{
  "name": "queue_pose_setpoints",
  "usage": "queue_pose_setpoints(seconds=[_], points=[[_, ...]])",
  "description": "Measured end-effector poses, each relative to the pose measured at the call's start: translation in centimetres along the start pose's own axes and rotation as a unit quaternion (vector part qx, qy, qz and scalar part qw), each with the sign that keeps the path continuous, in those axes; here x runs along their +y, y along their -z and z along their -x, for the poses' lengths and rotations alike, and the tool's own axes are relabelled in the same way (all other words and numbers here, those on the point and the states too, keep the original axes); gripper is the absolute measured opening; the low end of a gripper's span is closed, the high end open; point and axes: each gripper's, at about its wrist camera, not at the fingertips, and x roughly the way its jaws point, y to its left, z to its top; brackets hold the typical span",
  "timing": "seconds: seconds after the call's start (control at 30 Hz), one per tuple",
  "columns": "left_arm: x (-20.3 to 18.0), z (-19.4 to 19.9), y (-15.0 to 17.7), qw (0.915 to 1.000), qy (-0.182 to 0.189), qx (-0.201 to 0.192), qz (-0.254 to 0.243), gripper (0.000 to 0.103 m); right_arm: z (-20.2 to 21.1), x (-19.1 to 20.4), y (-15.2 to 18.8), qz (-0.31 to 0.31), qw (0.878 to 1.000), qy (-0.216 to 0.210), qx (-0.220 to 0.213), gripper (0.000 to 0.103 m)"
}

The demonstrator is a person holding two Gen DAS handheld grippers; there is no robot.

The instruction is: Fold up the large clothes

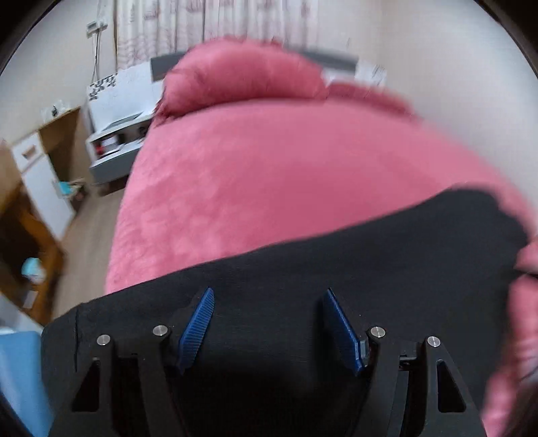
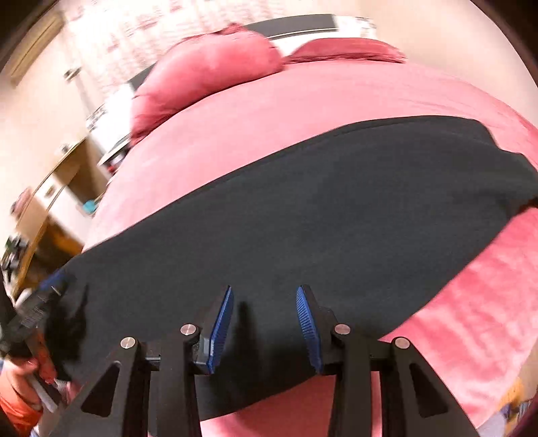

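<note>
Nearest the left wrist camera, the left gripper (image 1: 269, 295) stood with its blue ribbed pads (image 1: 198, 329) spread wide apart, and nothing lay between them; the black garment (image 1: 336, 269) was beneath and beyond the tips, and whether the tips touched the cloth could not be told through the blur. In the right wrist view the right gripper (image 2: 264, 292) had its blue pads (image 2: 222, 329) parted to a moderate gap, also with nothing pinched between them, hovering over the near edge of the same black garment (image 2: 336, 218). At the lower left of that view a hand (image 2: 20, 376) in an orange sleeve (image 2: 15, 408) held the other gripper's body against the garment's left end. The garment lay flat as a long dark band across the near part of the bed, stretching from its left edge towards the right side, on top of the pink bedspread (image 1: 252, 174). Beyond it the bedspread ran bare to two pink pillows (image 2: 208, 74) at the head of the bed, set against a dark headboard (image 2: 296, 23). To the left of the bed stood a white bedside cabinet (image 1: 117, 134) and a wooden desk (image 1: 43, 161), and behind them hung a pale patterned curtain (image 1: 201, 23).
</note>
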Motion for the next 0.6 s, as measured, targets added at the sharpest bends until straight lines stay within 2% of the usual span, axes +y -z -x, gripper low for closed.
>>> queue_pose_setpoints(seconds=[0.1, 0.13, 0.17, 0.2, 0.23, 0.27, 0.3, 0.33, 0.37, 0.4, 0.43, 0.47, 0.53, 0.6], points=[[3.0, -1.9, 0.2, 0.9992, 0.012, -0.001, 0.037, 0.076, 0.5, -2.9, -1.2, -0.018, 0.999, 0.032, -0.005, 0.040], [3.6, -2.6, -0.1, 0.9991, 0.004, -0.001, 0.043, 0.076, 1.0, -4.5, -1.7, -0.027, 0.999, 0.038, -0.009, 0.040], [4.5, -3.2, -0.4, 0.9989, -0.008, 0.003, 0.045, 0.082, 1.5, -6.5, -2.0, -0.040, 0.998, 0.042, -0.013, 0.040], [5.4, -4.3, -0.9, 0.9985, -0.002, 0.012, 0.054, 0.086, 2.0, -8.7, -2.2, -0.062, 0.997, 0.048, -0.017, 0.040], [6.5, -5.1, -1.3, 0.9973, -0.003, 0.023, 0.070, 0.086, 2.2, -10.8, -2.5, -0.079, 0.995, 0.056, -0.019, 0.040], [8.1, -6.5, -1.5, 0.9944, -0.044, 0.041, 0.087, 0.077, 2.5, -13.0, -2.5, -0.097, 0.993, 0.061, -0.022, 0.040], [9.9, -8.3, -1.6, 0.9858, -0.103, 0.079, 0.107, 0.071, 3.1, -15.4, -2.6, -0.124, 0.990, 0.068, -0.028, 0.040], [11.6, -9.2, -1.2, 0.9784, -0.102, 0.104, 0.146, 0.072, 3.9, -17.9, -2.6, -0.153, 0.985, 0.077, -0.036, 0.040], [13.3, -9.2, -0.8, 0.9720, -0.074, 0.101, 0.199, 0.072, 4.6, -20.5, -2.6, -0.181, 0.978, 0.087, -0.047, 0.040], [13.8, -8.8, -0.6, 0.9691, -0.080, 0.093, 0.214, 0.071, 5.3, -22.6, -2.3, -0.204, 0.973, 0.094, -0.055, 0.040], [13.6, -8.6, -0.5, 0.9698, -0.081, 0.095, 0.210, 0.069, 5.9, -24.9, -2.3, -0.236, 0.965, 0.100, -0.062, 0.040], [13.1, -8.2, -0.5, 0.9724, -0.080, 0.093, 0.198, 0.062, 6.2, -27.1, -2.3, -0.270, 0.956, 0.096, -0.069, 0.040], [11.8, -6.7, -1.2, 0.9789, -0.082, 0.081, 0.169, 0.059, 7.2, -31.7, -2.1, -0.347, 0.932, 0.056, -0.092, 0.041], [9.8, -4.5, -2.0, 0.9850, -0.074, 0.052, 0.147, 0.059, 7.9, -36.4, -2.6, -0.430, 0.894, 0.007, -0.124, 0.041]])
